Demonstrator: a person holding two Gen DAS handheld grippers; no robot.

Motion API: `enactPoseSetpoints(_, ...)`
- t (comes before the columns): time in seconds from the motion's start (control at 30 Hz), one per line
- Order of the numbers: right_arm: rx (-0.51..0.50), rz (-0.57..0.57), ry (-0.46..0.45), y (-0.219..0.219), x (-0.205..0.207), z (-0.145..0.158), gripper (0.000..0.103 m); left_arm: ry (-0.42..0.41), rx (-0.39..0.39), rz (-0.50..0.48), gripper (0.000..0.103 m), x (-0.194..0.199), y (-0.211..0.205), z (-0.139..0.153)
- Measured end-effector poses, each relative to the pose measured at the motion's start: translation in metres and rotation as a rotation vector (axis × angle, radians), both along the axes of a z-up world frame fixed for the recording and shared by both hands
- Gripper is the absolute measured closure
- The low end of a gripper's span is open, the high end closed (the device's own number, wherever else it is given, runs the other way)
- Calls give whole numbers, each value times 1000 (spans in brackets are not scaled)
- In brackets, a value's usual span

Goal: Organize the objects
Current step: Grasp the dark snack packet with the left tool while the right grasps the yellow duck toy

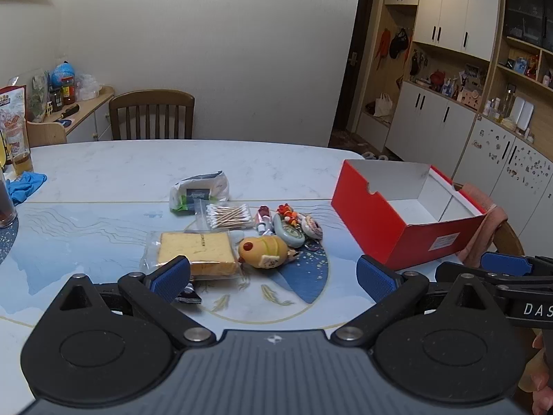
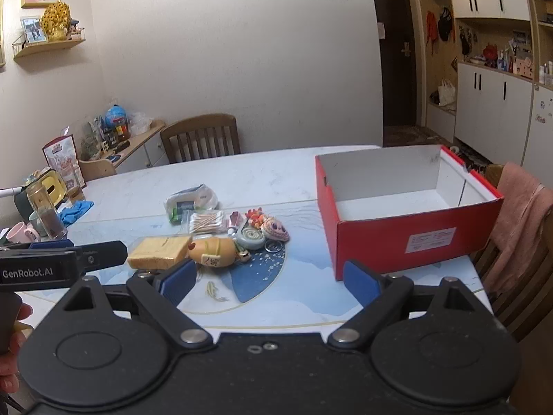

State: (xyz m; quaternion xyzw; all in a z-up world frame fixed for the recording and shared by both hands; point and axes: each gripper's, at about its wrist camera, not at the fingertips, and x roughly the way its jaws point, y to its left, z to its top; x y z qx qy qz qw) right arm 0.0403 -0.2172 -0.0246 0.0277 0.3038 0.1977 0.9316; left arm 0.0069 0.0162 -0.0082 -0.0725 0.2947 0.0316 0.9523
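Observation:
A cluster of small objects lies mid-table: wrapped bread slice (image 1: 198, 250) (image 2: 159, 250), yellow plush toy (image 1: 264, 252) (image 2: 216, 250), bag of cotton swabs (image 1: 228, 216) (image 2: 206, 223), tissue pack (image 1: 200, 190) (image 2: 190, 202), green round case (image 1: 288, 233) (image 2: 250, 237), pink tube (image 1: 263, 219) and shell-like charm (image 1: 311, 226) (image 2: 274, 230). An open red box (image 1: 380, 224) (image 2: 397, 238) with a bare white inside stands to their right. My left gripper (image 1: 273, 276) is open and empty, just short of the bread and toy. My right gripper (image 2: 271, 282) is open and empty, between cluster and box.
Blue gloves (image 1: 24, 185) (image 2: 74, 211), glasses and cups (image 2: 48, 218) stand at the table's left edge. A wooden chair (image 1: 152, 114) is behind the table, another with a pink towel (image 2: 518, 221) is on the right. Cabinets line the right wall.

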Motion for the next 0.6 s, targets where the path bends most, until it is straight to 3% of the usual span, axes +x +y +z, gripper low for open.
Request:
enactPoseSetpoints(0.33, -28, -15, 95, 28, 36, -20, 11, 27, 7, 4, 0, 32, 41, -24)
enactPoseSetpoints(0.6, -43, -35, 167, 48, 68, -33, 11, 63, 136, -55, 0, 58, 70, -56)
